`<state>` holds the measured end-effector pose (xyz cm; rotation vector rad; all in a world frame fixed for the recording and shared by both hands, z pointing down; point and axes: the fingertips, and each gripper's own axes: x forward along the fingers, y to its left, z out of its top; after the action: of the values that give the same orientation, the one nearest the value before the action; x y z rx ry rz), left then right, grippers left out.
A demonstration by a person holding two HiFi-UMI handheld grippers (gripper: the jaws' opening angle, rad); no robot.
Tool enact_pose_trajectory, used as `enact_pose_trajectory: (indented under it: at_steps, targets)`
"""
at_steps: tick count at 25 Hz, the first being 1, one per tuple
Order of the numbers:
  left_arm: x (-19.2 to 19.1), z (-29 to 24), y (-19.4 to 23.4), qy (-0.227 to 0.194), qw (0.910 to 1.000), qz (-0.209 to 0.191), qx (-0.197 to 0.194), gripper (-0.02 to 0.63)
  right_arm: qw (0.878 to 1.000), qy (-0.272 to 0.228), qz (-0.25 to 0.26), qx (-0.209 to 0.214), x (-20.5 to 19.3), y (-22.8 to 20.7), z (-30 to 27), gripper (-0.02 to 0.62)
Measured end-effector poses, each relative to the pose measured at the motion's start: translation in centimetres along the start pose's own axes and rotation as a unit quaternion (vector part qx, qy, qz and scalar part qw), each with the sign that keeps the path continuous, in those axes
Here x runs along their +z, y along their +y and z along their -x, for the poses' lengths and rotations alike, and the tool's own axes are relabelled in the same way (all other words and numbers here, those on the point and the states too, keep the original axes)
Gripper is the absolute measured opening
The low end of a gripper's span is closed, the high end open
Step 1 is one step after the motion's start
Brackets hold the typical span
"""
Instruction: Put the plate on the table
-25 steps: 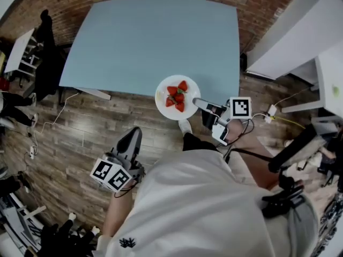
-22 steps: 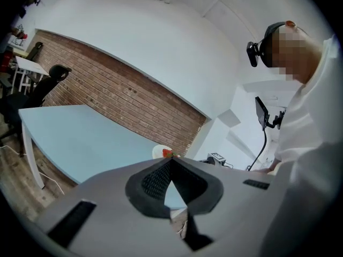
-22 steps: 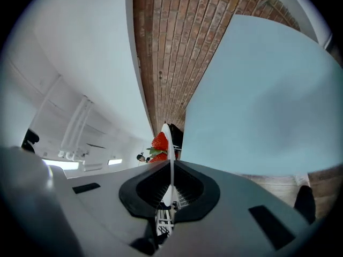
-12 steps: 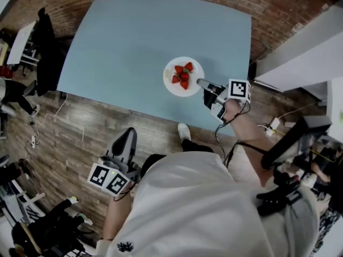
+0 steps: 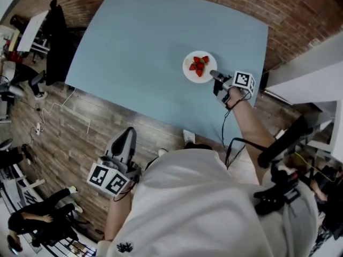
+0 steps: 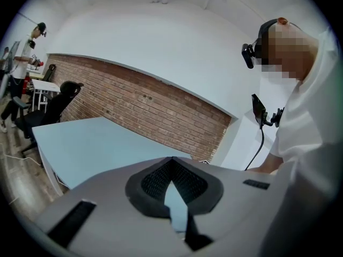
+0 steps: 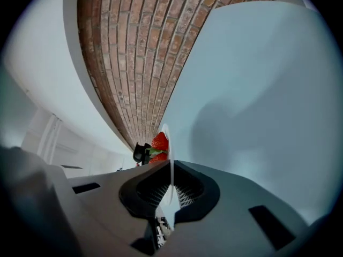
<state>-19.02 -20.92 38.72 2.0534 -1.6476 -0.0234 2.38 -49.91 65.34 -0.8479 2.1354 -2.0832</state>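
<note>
With the right gripper (image 5: 216, 75) clamping its rim, the plate (image 5: 192, 73) sits over the table (image 5: 139, 47).

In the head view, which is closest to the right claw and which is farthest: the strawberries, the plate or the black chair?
1. plate: rim clamped in the right claw.
2. strawberries: on the plate, just beyond.
3. black chair: off the table's left side.

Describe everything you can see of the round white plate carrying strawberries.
The round white plate looks smooth and glossy, with a thin rim. It carries a few red strawberries with green tops. The right gripper is shut on its rim, seen edge-on between its jaws. It lies roughly level over the light blue table, toward its right side; whether it touches the tabletop is unclear.
</note>
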Motion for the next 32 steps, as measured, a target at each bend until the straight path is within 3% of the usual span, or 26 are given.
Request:
enact_pose_trajectory:
  at_steps: [6, 19, 26, 32]
  targets:
    - [0.4, -0.1, 1.3, 0.003, 0.9996, 0.000, 0.028, 0.002, 1.000, -0.003, -0.010, -0.028, 2.2, -2.9, -2.9, 0.017]
    - [1.2, -1.3, 2.3, 0.006, 0.9989, -0.001, 0.046, 0.002, 0.997, -0.003, -0.007, -0.071, 3.9, -6.1, -4.1, 0.018]
    - [0.8, -3.2, 2.0, 0.015, 0.9992, -0.007, 0.035, 0.002, 0.991, 0.009, 0.063, -0.121, 5.0, -7.0, -4.8, 0.030]
    - [0.9, -3.1, 2.4, 0.011, 0.9991, -0.003, 0.040, 0.002, 0.969, 0.029, 0.149, -0.194, 5.5, -6.9, -4.7, 0.058]
